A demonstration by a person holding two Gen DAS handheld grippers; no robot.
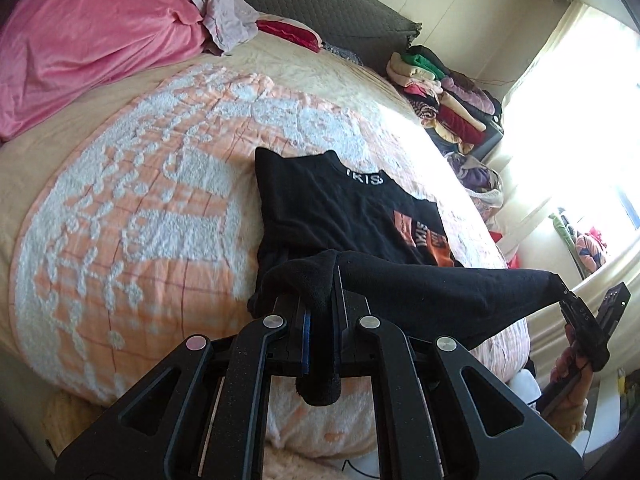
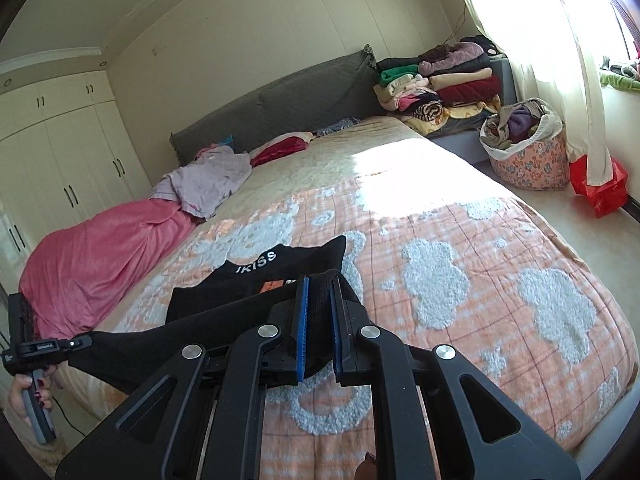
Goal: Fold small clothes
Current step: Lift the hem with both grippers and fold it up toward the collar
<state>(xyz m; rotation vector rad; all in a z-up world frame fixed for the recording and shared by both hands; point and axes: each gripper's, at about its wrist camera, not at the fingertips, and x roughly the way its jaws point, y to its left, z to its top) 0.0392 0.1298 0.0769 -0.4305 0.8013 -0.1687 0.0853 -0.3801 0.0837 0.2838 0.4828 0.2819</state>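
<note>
Left wrist view: left claw (image 1: 320, 300) clenched on black tee (image 1: 340, 216) hem, right claw (image 2: 318, 328) grasping other corner; hem stretched btwn them, collar end flat on bed (image 2: 460, 240) ahead. Bottom fold underway, rest undone.

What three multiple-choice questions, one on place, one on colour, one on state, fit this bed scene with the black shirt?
1. Where does the pink blanket lie?
A. on the bed's left side
B. in the basket
C. on the windowsill

2. What colour is the shirt?
A. white
B. black
C. green

3. How are the left tongs?
A. wide open, empty
B. shut on the shirt's hem
C. resting on the floor

Answers: 1 A, it is heaped along the left edge; 2 B, black with white collar lettering; 3 B, black fabric is pinched between the pads.
</note>
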